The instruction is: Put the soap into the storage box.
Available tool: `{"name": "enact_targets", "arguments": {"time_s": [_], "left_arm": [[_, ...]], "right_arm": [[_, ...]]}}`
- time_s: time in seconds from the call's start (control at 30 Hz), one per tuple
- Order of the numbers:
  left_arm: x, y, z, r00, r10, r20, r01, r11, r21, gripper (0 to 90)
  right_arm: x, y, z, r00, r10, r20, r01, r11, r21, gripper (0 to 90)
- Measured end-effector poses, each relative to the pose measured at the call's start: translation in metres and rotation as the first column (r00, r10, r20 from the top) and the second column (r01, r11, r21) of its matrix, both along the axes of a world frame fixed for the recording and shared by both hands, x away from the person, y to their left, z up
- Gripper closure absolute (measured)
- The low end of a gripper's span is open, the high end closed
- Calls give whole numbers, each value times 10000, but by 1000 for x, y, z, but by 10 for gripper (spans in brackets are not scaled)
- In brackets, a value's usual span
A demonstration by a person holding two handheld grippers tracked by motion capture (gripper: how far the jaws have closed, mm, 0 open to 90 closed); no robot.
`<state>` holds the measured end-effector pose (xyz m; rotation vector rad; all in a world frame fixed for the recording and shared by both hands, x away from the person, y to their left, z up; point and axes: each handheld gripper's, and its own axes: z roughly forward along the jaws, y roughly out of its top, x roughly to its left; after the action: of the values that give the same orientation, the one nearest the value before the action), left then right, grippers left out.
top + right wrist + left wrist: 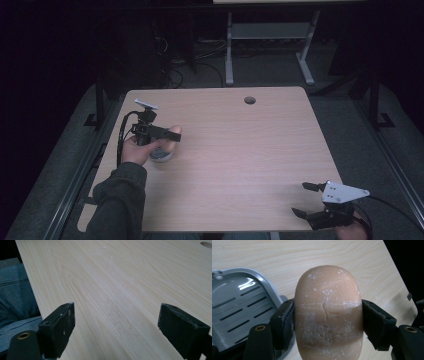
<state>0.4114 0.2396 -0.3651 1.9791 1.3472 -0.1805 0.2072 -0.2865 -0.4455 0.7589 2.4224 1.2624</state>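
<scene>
One soap bar [327,312] clamped in left gripper [325,322], above grey dish [235,305]

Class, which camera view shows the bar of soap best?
The left gripper view: the soap is close up, clamped between the left gripper's fingers, scuffs visible. The high view shows only its small peach end past the hand.

On the worktop [240,145], the left gripper [167,134] sits at nine o'clock, a bar of soap [328,312] between its jaws above a slotted dish [237,305]. The right gripper [306,199] lies at five o'clock, the cable hole [249,100] at twelve.
</scene>
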Motion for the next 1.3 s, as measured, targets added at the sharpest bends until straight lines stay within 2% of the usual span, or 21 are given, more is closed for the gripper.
{"name": "enact_targets", "arguments": {"time_s": [0.33, 0.5, 0.53, 0.83, 0.87, 0.9, 1.3], "left_arm": [[4, 11, -5, 9985, 554, -23, -553, 9982, 248, 320], [6, 15, -10, 9977, 678, -45, -676, 9969, 397, 320], [6, 16, -13, 9965, 832, -58, -829, 9957, 410, 319], [8, 20, -21, 9946, 1034, -117, -1024, 9925, 667, 319], [8, 20, -22, 9939, 1099, -113, -1085, 9900, 900, 319], [8, 20, -23, 9942, 1072, -119, -1056, 9898, 957, 319], [11, 22, -27, 9908, 1354, -60, -1332, 9809, 1421, 319]], "right_arm": [[0, 0, 0, 10000, 10, -16, -10, 10000, 4, 138], [0, 0, 0, 10000, 16, -6, -16, 10000, 8, 138], [0, 0, 0, 10000, 18, -7, -18, 10000, 9, 138], [0, 0, 0, 10000, 38, 13, -38, 10000, 5, 138], [0, 0, 0, 10000, 42, 43, -43, 10000, 3, 138], [0, 0, 0, 10000, 30, 6, -30, 10000, 8, 138], [0, 0, 0, 10000, 55, 23, -55, 10000, 3, 138]]}}
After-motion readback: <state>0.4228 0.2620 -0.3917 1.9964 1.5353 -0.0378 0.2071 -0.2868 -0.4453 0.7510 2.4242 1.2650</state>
